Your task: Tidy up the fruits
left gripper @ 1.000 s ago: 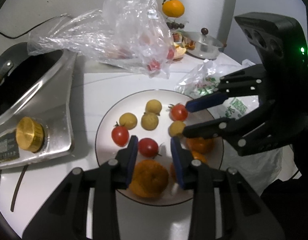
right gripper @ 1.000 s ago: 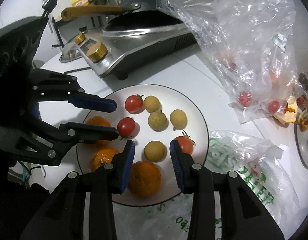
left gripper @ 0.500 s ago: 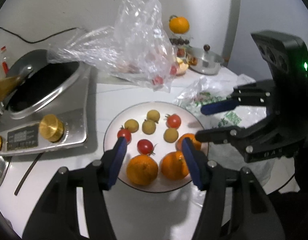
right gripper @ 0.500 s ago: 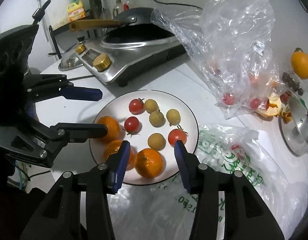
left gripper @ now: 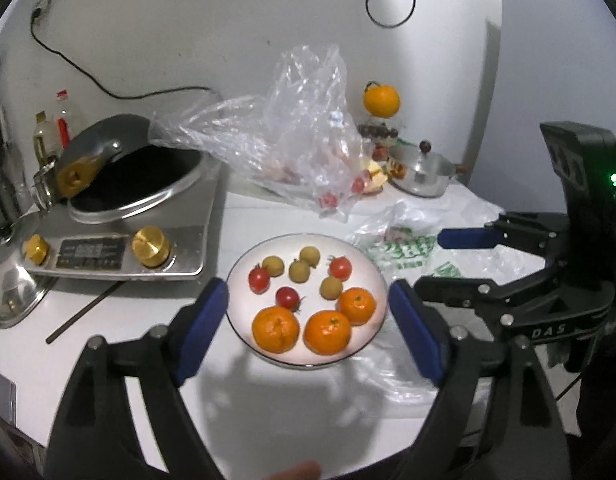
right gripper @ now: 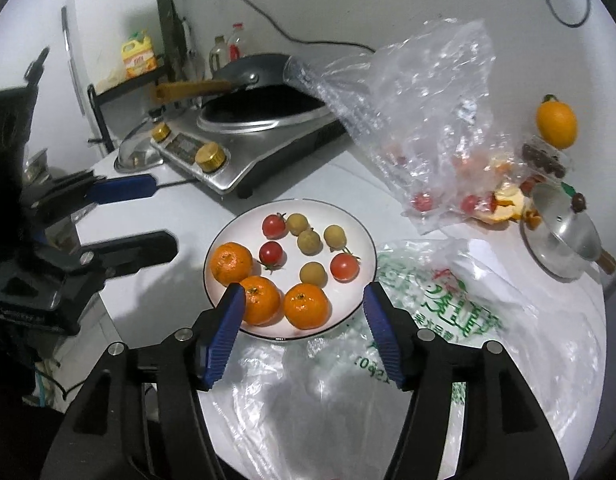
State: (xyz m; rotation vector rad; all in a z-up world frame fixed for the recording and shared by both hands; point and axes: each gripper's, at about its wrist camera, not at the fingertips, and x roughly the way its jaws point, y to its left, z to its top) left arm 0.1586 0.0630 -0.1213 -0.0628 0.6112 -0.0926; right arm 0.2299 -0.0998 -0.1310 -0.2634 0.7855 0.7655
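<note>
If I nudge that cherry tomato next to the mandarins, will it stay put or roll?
The cherry tomato is round and smooth, so it will probably roll across the flat plate. Its thin skin likely bruises under a hard pinch. The mandarins beside it may stop it.

left tool (left gripper: pixel 308 308): black frame | blue pads | silver screws | "DAS" marking

Left gripper (left gripper: pixel 308 334), right gripper (right gripper: pixel 303 330): jaws wide, empty.
</note>
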